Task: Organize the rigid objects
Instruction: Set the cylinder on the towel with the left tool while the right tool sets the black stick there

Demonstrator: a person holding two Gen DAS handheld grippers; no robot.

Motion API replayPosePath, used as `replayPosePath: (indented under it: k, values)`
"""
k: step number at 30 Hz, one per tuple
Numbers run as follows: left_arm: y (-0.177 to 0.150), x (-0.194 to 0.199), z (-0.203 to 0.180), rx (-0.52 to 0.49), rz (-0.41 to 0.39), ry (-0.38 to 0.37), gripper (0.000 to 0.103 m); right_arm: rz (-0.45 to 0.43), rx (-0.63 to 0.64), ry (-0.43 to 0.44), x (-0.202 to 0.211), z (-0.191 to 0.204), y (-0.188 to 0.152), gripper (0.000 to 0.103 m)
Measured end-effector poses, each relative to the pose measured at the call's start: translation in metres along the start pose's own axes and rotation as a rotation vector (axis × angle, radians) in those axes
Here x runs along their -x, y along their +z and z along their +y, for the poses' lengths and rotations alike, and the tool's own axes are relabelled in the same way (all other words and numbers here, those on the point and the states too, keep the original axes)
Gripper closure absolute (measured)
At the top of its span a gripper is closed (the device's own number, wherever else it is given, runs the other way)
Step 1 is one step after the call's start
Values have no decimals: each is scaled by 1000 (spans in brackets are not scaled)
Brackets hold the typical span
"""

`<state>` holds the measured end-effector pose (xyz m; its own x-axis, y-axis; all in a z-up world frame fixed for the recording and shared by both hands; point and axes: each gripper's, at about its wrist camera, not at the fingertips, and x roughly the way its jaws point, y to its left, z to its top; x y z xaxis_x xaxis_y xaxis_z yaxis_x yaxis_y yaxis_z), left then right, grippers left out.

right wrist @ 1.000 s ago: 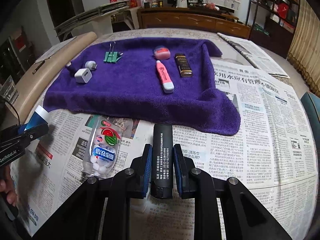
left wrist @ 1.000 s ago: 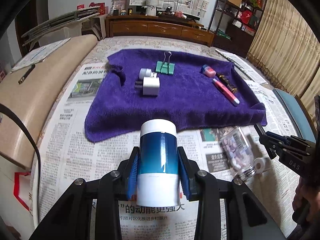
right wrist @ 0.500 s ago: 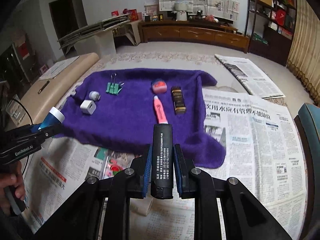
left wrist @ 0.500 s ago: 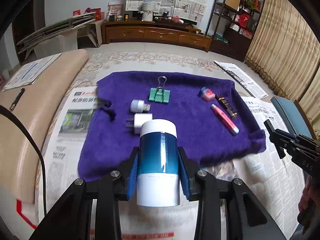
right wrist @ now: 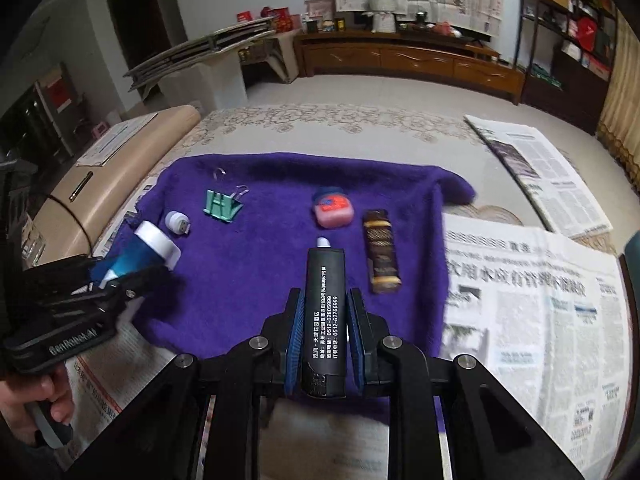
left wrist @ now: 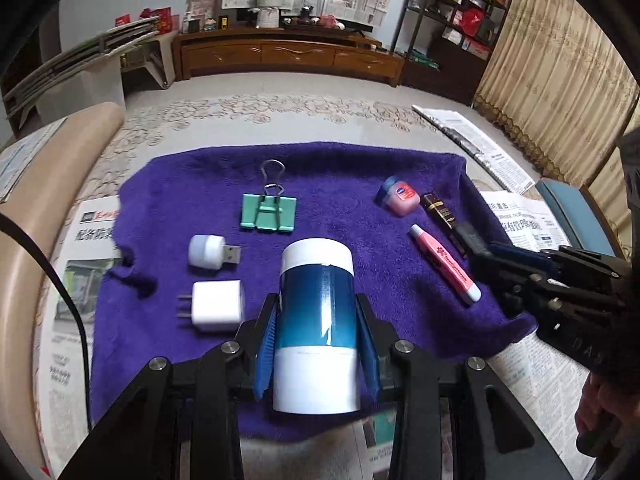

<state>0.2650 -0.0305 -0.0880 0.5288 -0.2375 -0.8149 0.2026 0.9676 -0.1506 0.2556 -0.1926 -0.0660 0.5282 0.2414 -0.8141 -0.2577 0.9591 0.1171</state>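
My left gripper (left wrist: 316, 344) is shut on a blue and white cylinder (left wrist: 316, 320), held above the near edge of the purple towel (left wrist: 332, 184); it also shows in the right wrist view (right wrist: 140, 250). My right gripper (right wrist: 323, 344) is shut on a black tube (right wrist: 324, 312) with white print, over the towel's near right part. On the towel lie a green binder clip (left wrist: 268, 214), a USB night light (left wrist: 212, 252), a white charger (left wrist: 216, 306), a pink jar (left wrist: 400, 196), a dark brown tube (left wrist: 442, 214) and a pink pen (left wrist: 446, 264).
Newspapers (right wrist: 532, 292) cover the surface around the towel. A beige padded edge (left wrist: 16, 248) runs along the left. A folded newspaper (right wrist: 536, 168) lies at the far right. A wooden cabinet (left wrist: 288, 54) stands at the back of the room.
Both grippers have moved forward from over the newspaper to over the towel, each still holding its object. The candy bottle that lay on the newspaper is out of view.
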Motion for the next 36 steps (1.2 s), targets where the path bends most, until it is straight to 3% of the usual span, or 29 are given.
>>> replayPosePath:
  k: [11, 19, 36]
  values:
    - [7, -24, 2, -48, 48, 19, 69, 67, 71, 61, -38, 19, -3, 82]
    - [6, -36, 2, -73, 60, 35, 69, 98, 95, 56, -56, 20, -7, 82]
    - [8, -38, -7, -157, 91, 81, 68, 104, 150, 60, -59, 29, -10, 80]
